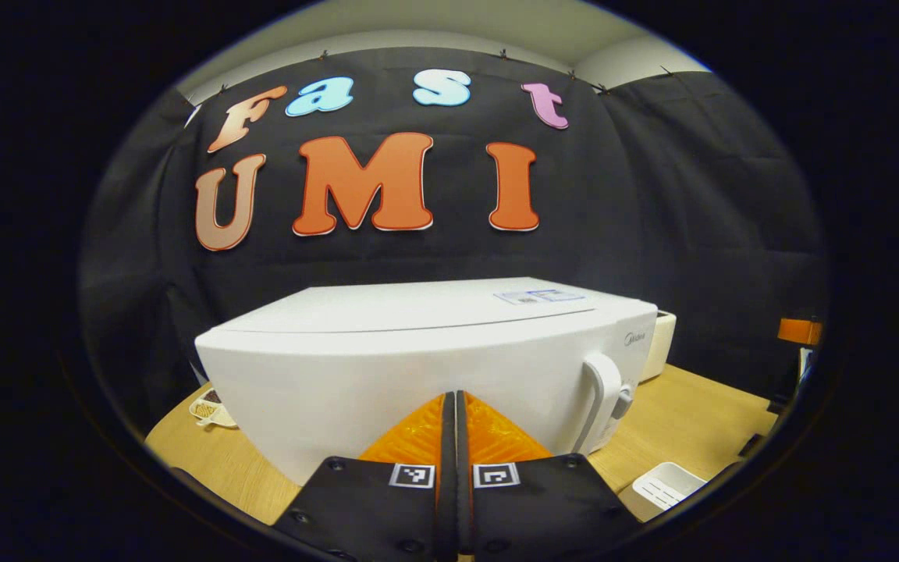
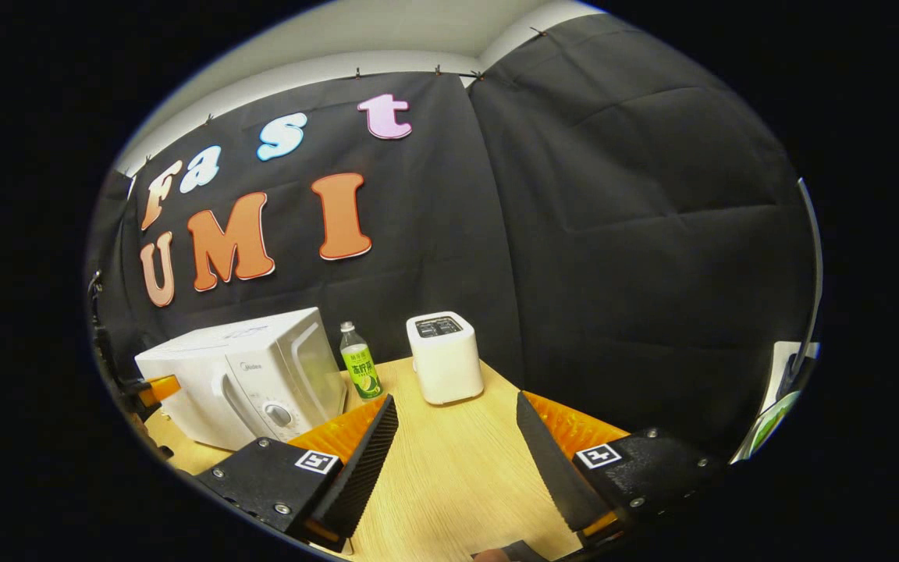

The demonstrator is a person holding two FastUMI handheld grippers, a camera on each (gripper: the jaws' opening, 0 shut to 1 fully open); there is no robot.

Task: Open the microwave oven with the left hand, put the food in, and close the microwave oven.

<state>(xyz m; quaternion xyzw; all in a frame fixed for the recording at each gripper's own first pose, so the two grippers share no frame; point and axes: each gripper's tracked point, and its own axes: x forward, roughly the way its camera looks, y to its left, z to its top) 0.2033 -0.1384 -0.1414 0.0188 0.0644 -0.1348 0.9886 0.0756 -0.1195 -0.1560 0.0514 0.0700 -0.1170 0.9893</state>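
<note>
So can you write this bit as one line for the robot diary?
microwave: door closed | left gripper: shut, empty, facing the microwave | right gripper: open, empty, over table | food: not put in yet

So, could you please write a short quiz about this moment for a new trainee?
1. True or false: the microwave oven door is shut.
2. Which gripper has its fingers closed together? A. the left gripper B. the right gripper
3. Fill in: on the table, between the microwave oven and the white toaster, stands a green ____.

Key:
1. True; the handle lies against the front.
2. A; the right gripper is open and empty.
3. bottle
</note>
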